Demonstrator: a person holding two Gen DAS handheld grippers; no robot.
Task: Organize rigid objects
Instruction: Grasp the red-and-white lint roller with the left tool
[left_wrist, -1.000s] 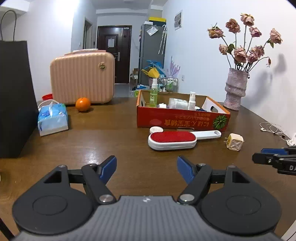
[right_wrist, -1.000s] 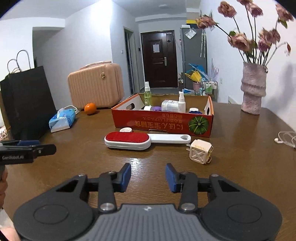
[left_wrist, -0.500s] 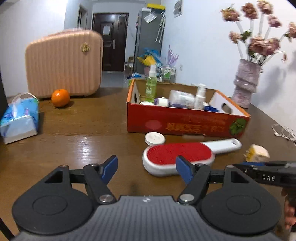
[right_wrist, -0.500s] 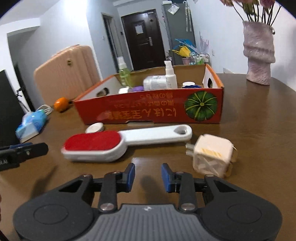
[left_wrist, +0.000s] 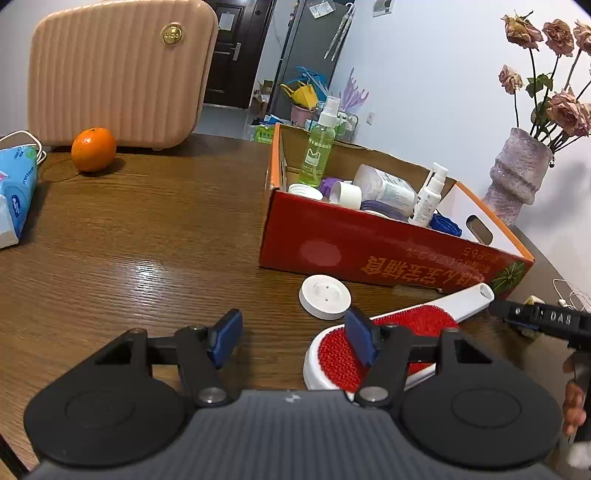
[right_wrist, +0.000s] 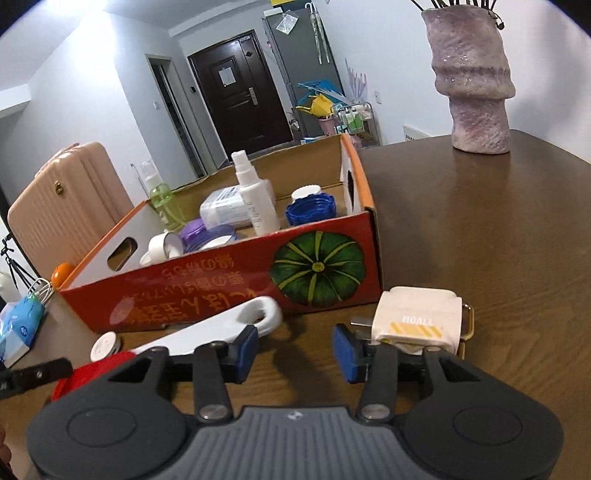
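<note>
A red cardboard box holds bottles, caps and lids. In front of it lie a red-and-white lint brush, a round white lid and a white plug cube. My left gripper is open and empty, low over the table, with its right finger over the brush's red head. My right gripper is open and empty, between the brush handle and the plug cube. The right gripper's tip shows in the left wrist view.
A pink suitcase, an orange and a blue tissue pack sit at the table's left. A grey vase with dried roses stands at the right. A white cable lies at the right edge.
Both grippers have moved forward and down towards the items before the box. The right gripper's fingers have opened wider. Nothing has been taken hold of.
</note>
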